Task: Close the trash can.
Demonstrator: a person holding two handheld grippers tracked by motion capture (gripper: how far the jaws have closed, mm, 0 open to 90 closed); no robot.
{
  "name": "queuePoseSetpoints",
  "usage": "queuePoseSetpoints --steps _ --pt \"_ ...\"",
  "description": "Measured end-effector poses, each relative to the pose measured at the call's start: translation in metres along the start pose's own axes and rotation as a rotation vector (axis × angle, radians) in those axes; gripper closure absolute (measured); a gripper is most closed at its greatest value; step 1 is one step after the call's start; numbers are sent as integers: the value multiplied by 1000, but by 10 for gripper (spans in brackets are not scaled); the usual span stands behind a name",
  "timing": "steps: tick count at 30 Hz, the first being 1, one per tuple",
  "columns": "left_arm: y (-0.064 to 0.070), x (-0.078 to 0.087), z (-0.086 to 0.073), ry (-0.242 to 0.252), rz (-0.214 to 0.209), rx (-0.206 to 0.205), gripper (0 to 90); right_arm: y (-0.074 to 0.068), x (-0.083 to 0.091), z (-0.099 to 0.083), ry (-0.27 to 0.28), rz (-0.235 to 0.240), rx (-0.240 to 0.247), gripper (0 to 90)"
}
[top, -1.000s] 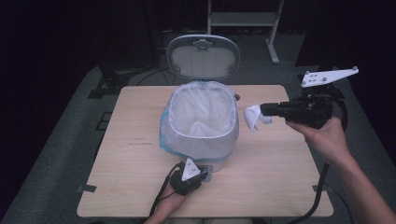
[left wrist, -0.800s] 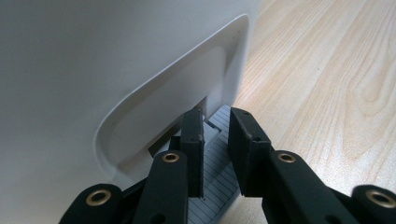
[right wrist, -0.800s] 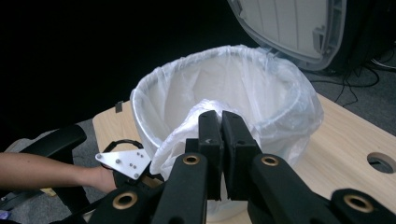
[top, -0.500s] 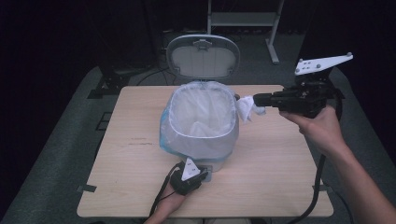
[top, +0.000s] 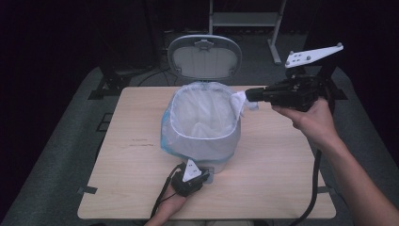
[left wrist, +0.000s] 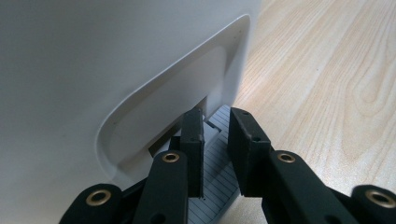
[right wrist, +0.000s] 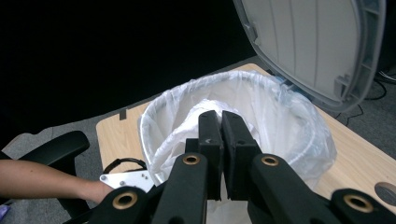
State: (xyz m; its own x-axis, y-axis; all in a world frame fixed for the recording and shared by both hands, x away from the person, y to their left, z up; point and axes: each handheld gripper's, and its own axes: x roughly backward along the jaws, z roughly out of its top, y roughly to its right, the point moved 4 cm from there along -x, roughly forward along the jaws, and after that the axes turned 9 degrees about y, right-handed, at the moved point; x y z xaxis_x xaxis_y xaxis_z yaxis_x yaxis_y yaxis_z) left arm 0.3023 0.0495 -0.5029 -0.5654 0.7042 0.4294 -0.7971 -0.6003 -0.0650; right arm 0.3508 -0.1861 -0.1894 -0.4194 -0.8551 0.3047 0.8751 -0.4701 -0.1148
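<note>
Pale wooden table (top: 282, 160), dark room

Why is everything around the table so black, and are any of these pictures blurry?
High view: light falls on the table and bin; surroundings sink into darkness. Left gripper view: the near jaws and bin wall look soft, the wood grain sharper. Right gripper view: black background, the bag shines slightly.

Bin (top: 188, 146) showing white body, clear bag (top: 202, 110) with bluish tint near left. Lid (top: 204, 56) standing grey, ribbed inside. Tissue (top: 241, 100) looking white. Pedal (left wrist: 219, 163) showing grey with fine lines. Both grippers, left (top: 195, 179) and right (top: 251, 95), appearing black, brass-coloured rivets, pale grey plates. Table (top: 282, 160) showing light wood grain. Floor (top: 56, 141) looking dark grey.
</note>
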Motion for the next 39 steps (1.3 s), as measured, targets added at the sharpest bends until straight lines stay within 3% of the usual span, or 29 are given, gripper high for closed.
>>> queuePoseSetpoints --steps 22,39 --pt "0 0 0 -1 -2 2 760 -3 -34 14 -31 27 20 866" --pt "-1 0 0 -5 -4 -1 760 -3 -63 15 -63 44 22 866"
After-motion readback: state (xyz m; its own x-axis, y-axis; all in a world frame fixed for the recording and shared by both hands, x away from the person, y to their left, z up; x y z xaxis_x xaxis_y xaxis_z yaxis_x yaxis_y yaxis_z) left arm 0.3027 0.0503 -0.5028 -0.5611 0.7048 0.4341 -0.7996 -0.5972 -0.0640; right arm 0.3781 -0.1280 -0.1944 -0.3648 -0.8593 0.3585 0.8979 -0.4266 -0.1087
